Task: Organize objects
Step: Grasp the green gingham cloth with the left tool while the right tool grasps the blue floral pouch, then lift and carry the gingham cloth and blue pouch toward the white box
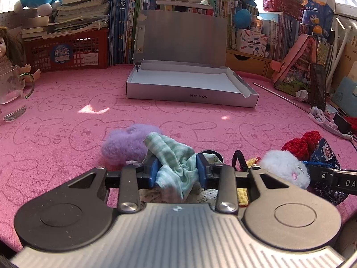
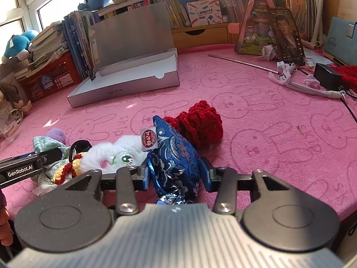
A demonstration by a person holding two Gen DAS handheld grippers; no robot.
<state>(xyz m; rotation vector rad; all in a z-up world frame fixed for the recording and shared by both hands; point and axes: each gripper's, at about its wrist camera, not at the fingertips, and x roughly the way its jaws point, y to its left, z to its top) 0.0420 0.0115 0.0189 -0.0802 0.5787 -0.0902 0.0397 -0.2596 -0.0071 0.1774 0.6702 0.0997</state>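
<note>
Green-and-white checked cloth is pinched between the blue pads of the left claw, bunched and drooping below the grip. The right claw is clamped on a blue brocade pouch, whose tasselled end hangs under the fingers. Both sit low over the pink bench, in the middle of a small heap: a purple fuzzy ball, a white plush toy, a red crochet piece and a bit of yellow-and-red yarn.

The likely goal is the open silver box, standing well apart at the back of the bench with its lid up.

The main risks, as I judge them:
- The loose cloth may drag the purple ball or the yarn along as it rises, since they touch or lie just beside it.
- The slick pouch could slip, as the grip looks to be on its soft middle.
- The two claws are close together, so lifting at once may knock them against each other.
- The glass mug on the left could be clipped by a wide swing.
</note>
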